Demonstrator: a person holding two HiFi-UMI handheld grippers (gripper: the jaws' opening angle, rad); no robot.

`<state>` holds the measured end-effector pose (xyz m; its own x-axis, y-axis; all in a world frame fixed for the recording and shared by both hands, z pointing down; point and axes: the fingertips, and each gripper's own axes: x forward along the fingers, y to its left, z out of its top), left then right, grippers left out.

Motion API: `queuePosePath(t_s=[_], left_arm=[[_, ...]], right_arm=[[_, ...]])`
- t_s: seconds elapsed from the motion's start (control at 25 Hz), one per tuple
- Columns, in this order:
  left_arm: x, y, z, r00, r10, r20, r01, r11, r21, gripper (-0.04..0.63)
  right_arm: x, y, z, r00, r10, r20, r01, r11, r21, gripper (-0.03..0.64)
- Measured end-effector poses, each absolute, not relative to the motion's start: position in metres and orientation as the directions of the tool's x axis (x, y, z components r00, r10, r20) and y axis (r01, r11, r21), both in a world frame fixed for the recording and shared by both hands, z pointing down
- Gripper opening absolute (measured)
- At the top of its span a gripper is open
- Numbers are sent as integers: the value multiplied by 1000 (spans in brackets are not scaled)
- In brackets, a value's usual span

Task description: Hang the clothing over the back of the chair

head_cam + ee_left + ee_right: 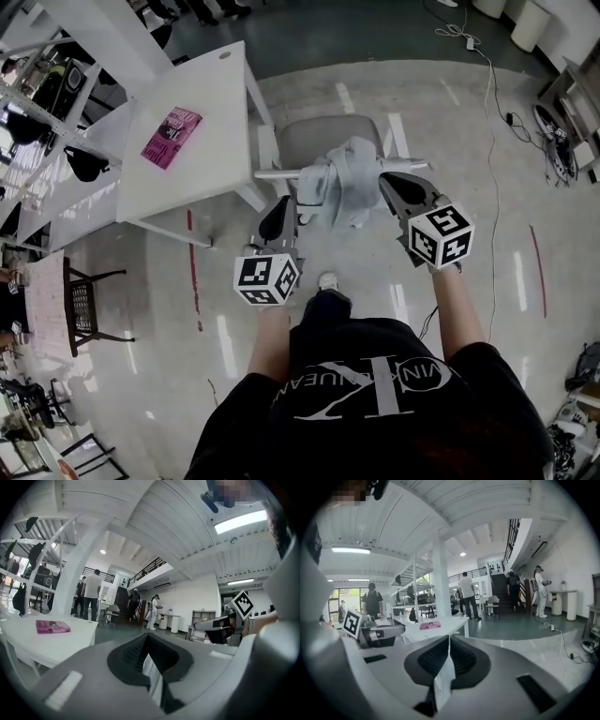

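A pale grey garment [339, 187] hangs bunched between my two grippers, just above and in front of a grey-seated chair [323, 134] with white arms. On the garment's left side my left gripper [281, 214] is shut, and pale cloth [152, 670] shows pinched between its jaws in the left gripper view [147, 637]. The right gripper [392, 190] is shut on the garment's right side, with a strip of the cloth [443, 681] caught between its jaws [448, 639]. The garment covers the front of the chair.
A white table [202, 164] with a pink book [172, 137] stands left of the chair. Shelving with dark bags lines the far left. A small dark chair [86, 305] is at lower left. Cables [492, 141] trail on the floor at right. Several people stand far off.
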<state>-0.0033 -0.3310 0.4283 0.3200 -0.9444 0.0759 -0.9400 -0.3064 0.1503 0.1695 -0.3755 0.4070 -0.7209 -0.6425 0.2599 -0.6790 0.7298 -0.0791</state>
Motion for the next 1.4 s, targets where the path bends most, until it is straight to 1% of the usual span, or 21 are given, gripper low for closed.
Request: queuePosePath(t_s=[0.24, 0.68, 1.4], left_arm=[[-3, -299, 429, 276, -958, 79, -958, -268, 101, 11], [-3, -260, 423, 227, -972, 60, -971, -221, 95, 11], [-8, -216, 423, 184, -981, 52, -979, -179, 94, 11]], right_arm=[[187, -346, 407, -700, -688, 192, -705, 709, -33, 21], [199, -315, 394, -698, -706, 117, -711, 703, -3, 21], [215, -283, 394, -695, -714, 88, -718, 696, -19, 21]])
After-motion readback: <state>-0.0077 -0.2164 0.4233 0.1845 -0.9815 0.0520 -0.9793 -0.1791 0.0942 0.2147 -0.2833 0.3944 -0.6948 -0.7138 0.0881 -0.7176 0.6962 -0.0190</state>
